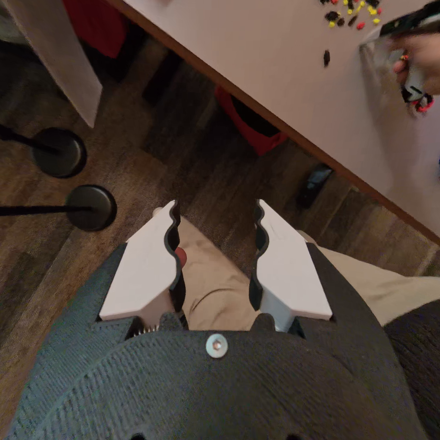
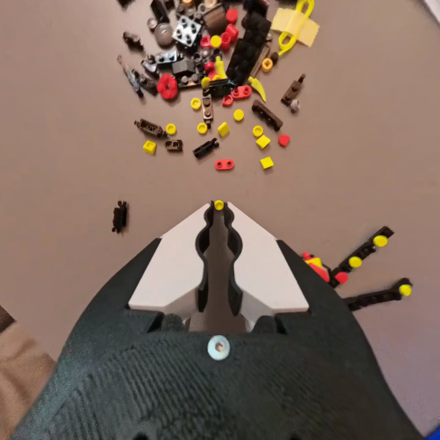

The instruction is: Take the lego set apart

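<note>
While the right gripper [image 2: 218, 205] pinches a small yellow round stud [image 2: 218, 205] at the very tips of its jaws, at the centre of the right wrist view, the step in hand looks like carrying a freshly pulled-off piece to the loose pile [image 2: 214, 71] that fills the upper middle of that frame. That pile of yellow, red, black and grey bits lies on the table [image 2: 71, 142], well apart from the tips. What remains of the lego set [image 2: 362, 262], black strips with yellow and red studs on them, sits at the right edge, lower right of centre, partly behind the gripper's body.

My judgement is that the next move calls for setting the stud down among the loose pieces by spreading the jaws, then going back to the strips for another stud.

Over in the left wrist view, the left gripper [image 1: 216, 207] has its jaws spread with nothing between them, pointing down past the table's edge at the floor [image 1: 71, 238] and a trouser leg [image 1: 214, 273].

How the strips join up is cut off by the gripper. In the left view's upper right, the hand [image 1: 419, 62] holding the other gripper is badly blurred. A lone black piece [image 2: 119, 216] at left of centre is too smeared to identify.
</note>
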{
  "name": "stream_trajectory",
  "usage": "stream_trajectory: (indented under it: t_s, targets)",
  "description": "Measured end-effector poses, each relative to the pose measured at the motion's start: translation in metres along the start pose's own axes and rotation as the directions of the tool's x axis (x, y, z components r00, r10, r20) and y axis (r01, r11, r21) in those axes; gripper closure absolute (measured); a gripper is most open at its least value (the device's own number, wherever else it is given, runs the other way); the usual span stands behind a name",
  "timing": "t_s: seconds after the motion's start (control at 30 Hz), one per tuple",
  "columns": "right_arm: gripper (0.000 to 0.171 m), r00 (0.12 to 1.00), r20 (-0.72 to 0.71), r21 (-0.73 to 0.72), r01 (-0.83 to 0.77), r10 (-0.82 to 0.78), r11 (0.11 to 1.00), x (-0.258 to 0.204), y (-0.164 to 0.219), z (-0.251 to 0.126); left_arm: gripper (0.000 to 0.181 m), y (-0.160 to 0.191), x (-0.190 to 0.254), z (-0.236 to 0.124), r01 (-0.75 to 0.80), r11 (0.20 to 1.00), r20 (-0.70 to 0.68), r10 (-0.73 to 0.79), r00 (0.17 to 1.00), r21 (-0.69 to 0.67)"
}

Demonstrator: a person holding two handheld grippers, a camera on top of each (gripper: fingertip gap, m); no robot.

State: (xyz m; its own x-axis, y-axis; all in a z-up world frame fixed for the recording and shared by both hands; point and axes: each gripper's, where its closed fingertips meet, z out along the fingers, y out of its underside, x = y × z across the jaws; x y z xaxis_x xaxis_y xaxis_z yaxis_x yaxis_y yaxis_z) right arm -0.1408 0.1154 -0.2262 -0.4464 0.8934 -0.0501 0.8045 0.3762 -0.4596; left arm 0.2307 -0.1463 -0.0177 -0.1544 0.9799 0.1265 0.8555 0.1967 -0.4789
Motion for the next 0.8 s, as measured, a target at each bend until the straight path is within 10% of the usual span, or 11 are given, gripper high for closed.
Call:
stream_trajectory:
  t_s: [0.03,0.47,0.8]
  targets:
    - [0.164,0.998,-0.017,-0.001,-0.055,0.055,0.998,0.001,0.002,-0.002,0.12,-0.004,-0.011,0.007,-0.039,0.999,-0.032,0.039,0.999,0.0]
    - [0.14,0.873,0.018,0.453,-0.441,0.487,0.775,-0.116,0.121,-0.223,0.125,-0.051,-0.112,0.052,-0.309,0.949,-0.339,0.27,0.901,-0.065]
    - [0.144,0.872,-0.068,0.447,-0.407,0.484,0.797,-0.139,0.279,-0.272,0.129,-0.01,-0.06,0.066,-0.408,0.913,-0.367,0.37,0.854,-0.029]
